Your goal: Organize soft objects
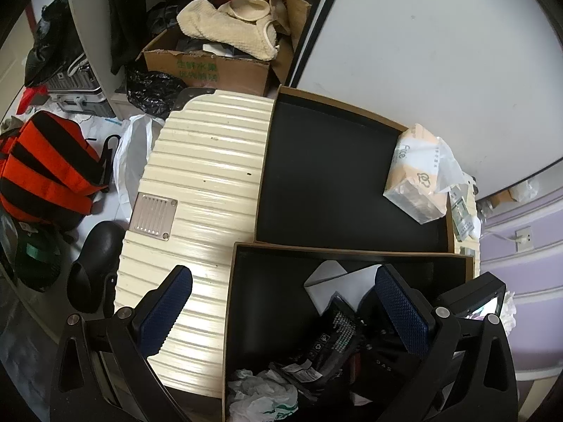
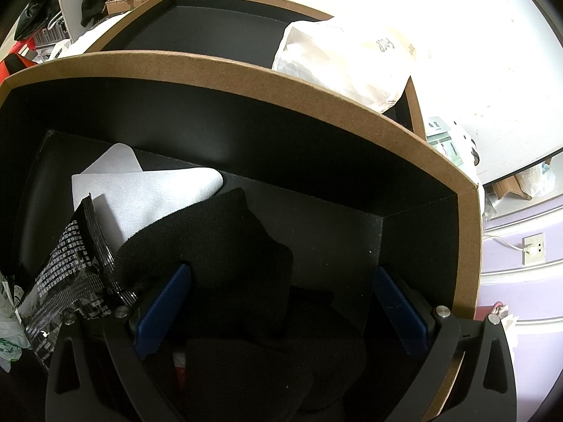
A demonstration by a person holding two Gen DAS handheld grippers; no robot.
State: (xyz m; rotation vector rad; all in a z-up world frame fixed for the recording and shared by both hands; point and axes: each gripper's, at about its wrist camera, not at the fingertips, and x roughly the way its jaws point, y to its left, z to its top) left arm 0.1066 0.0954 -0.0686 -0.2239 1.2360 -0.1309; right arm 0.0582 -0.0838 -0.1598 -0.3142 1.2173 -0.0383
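The cream ribbed suitcase (image 1: 197,176) is lying flat and carrying two black-lined trays with brown cut edges. The far tray (image 1: 316,161) is lying almost bare, giving wide open room across its floor; only a plastic-wrapped tissue pack (image 1: 418,172) is sitting in its right-hand corner, overhanging the rim there. The near tray (image 1: 246,299) is butting against the far one along a shared edge and is holding the clutter: a pale grey cloth (image 2: 147,190) lying flat against the back wall, a black knit garment (image 2: 225,246) heaped over the cloth's front edge, a black printed packet (image 2: 70,274) leaning at the left, and a crumpled white plastic bag (image 1: 260,397) in the front left corner.

The right gripper (image 2: 281,302) is reaching down inside the near tray, its jaws standing spread wide with the knit garment lying between and beneath them; its left pad is touching the knit, but nothing is being pinched. The tray's right wall is standing just beside the right finger, leaving little side room. The left gripper (image 1: 285,302) is hovering above the near tray's left rim, jaws released and empty, one finger over the suitcase lid, the other over the tray.

Beyond the suitcase, a cardboard box (image 1: 207,66) is holding a cream towel (image 1: 228,24); an orange-and-black bag (image 1: 45,165) is lying on the floor at left. The lower part of the knit garment is hidden by the gripper body.
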